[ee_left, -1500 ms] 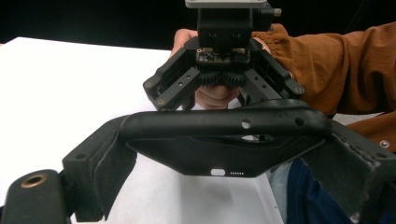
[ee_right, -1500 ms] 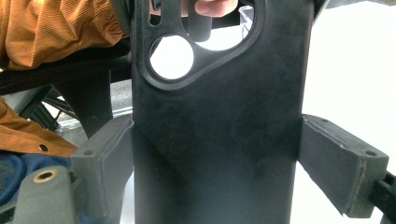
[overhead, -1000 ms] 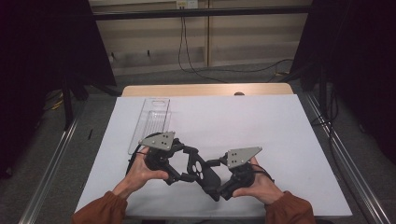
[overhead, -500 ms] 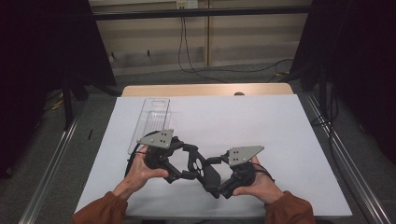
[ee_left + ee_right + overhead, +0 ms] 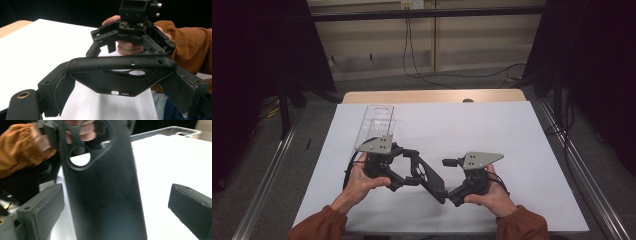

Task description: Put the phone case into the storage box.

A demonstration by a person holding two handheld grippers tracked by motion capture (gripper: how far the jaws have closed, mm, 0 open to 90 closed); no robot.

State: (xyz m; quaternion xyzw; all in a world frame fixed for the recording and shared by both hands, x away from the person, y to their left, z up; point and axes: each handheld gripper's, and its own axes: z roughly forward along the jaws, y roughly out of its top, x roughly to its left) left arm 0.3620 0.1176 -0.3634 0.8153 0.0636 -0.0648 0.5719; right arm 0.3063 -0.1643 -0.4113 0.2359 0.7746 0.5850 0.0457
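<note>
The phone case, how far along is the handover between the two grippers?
Done: the left gripper clamps the black phone case by its edges. In hand: the right gripper has just been opening; its pads stand clear of the case between them. Left: drawing the right away, perhaps toward the clear tray.

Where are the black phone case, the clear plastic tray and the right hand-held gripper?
black phone case [image 5: 120,75]: left gripper view, its inner back panel.
clear plastic tray [image 5: 379,120]: high view, its far wall.
right hand-held gripper [image 5: 115,205]: right gripper view, midway between the fingertips.

Beige wall panels [image 5: 377,45] w/ cables behind, black curtains [image 5: 257,75] both sides, grey floor [image 5: 262,165], dim light.
</note>
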